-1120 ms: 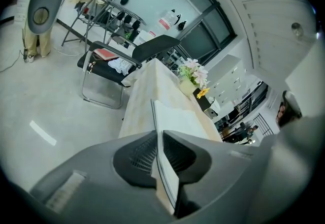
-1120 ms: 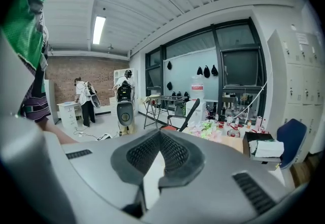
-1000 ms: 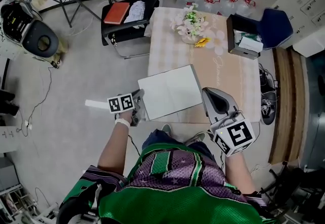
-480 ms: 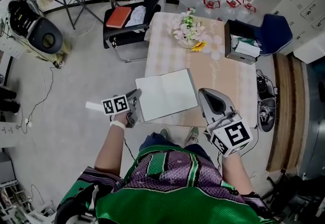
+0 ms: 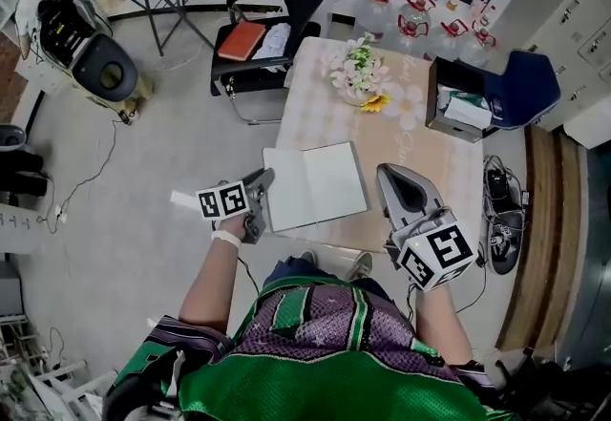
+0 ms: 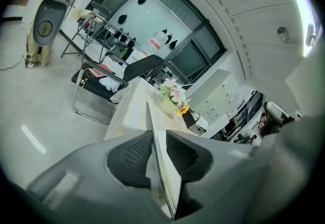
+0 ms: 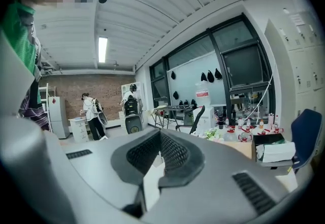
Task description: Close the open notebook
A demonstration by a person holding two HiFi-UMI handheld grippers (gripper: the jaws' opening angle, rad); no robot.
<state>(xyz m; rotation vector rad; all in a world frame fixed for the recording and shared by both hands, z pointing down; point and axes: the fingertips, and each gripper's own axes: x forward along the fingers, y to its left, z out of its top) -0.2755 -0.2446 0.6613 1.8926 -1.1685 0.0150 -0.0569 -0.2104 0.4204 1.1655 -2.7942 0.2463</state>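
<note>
The open notebook (image 5: 329,182) lies with white pages up on the near part of the beige table (image 5: 420,157). My left gripper (image 5: 264,182) is at the notebook's left edge. In the left gripper view, the left leaf (image 6: 161,167) stands edge-on between the two pads, and the gripper's (image 6: 155,141) jaws are opening with a gap showing beside the leaf. My right gripper (image 5: 385,171) hovers just right of the notebook and touches nothing. Its (image 7: 160,141) jaw tips meet, and a white sliver of the scene beyond shows in the narrow gap below them.
A vase of flowers (image 5: 360,75) stands at the table's far side, with a black open box (image 5: 458,99) at the far right corner. A black chair (image 5: 277,28) with an orange book stands beyond the table. A blue chair (image 5: 530,85) is on the right.
My left gripper has risen with the notebook's left leaf, so the notebook looks narrower from above. Its jaws have widened. The right gripper shifted slightly upward.
</note>
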